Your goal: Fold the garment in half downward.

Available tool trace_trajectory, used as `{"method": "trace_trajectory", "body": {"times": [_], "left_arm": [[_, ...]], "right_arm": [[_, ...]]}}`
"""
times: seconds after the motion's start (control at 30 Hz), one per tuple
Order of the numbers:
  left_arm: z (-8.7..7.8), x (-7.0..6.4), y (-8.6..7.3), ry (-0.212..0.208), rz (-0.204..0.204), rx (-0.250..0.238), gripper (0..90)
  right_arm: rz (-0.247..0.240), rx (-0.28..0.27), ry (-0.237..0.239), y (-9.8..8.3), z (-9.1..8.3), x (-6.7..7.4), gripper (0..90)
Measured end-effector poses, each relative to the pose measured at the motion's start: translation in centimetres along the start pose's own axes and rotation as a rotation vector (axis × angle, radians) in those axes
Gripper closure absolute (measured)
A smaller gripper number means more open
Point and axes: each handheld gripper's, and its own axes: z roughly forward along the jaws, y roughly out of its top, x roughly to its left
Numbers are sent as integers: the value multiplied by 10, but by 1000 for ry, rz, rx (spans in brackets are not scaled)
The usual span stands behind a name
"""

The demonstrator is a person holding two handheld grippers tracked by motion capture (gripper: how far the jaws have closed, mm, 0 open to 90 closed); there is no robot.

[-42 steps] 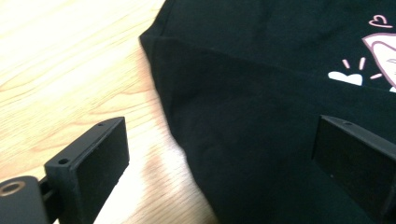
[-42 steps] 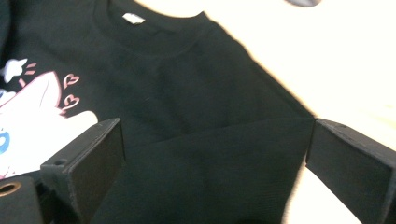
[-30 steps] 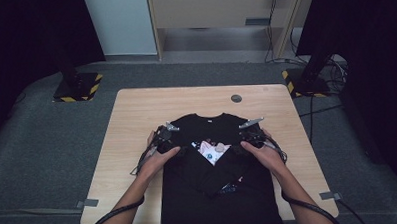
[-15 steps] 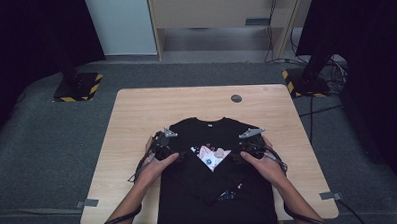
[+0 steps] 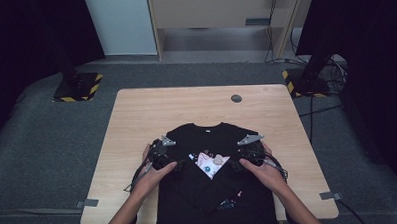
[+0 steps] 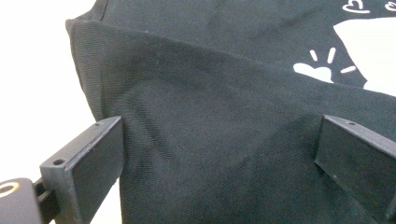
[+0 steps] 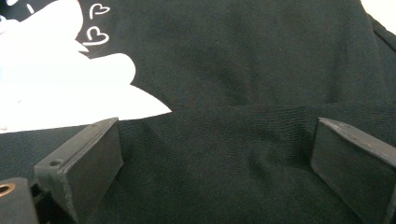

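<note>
The black T-shirt [image 5: 208, 161], soft and limp, wants pinching at its folded edges beside the cat print [image 5: 208, 164]; the left gripper [image 6: 219, 154] and right gripper [image 7: 215, 154] both stand wide open over the cloth.

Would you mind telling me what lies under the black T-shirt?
The black T-shirt lies on the wooden table, whose bare top surrounds it. Whatever else is beneath the fabric is covered.
</note>
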Motion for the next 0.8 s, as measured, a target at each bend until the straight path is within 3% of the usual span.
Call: {"method": "trace_trajectory", "body": {"times": [0.3,0.43,0.63,0.8], "left_arm": [[-6,-4,-7,-14,13,-4,3],[-10,-3,5,-12,34,-15,22],[-10,4,25,-12,38,-16,13],[-6,12,35,-4,30,3,18]], "right_arm": [[-7,4,12,-5,-5,7,28],[-19,14,43,5,-9,4,54],[-24,-14,26,25,-19,-8,42],[-24,-7,18,35,-20,-20,49]]}}
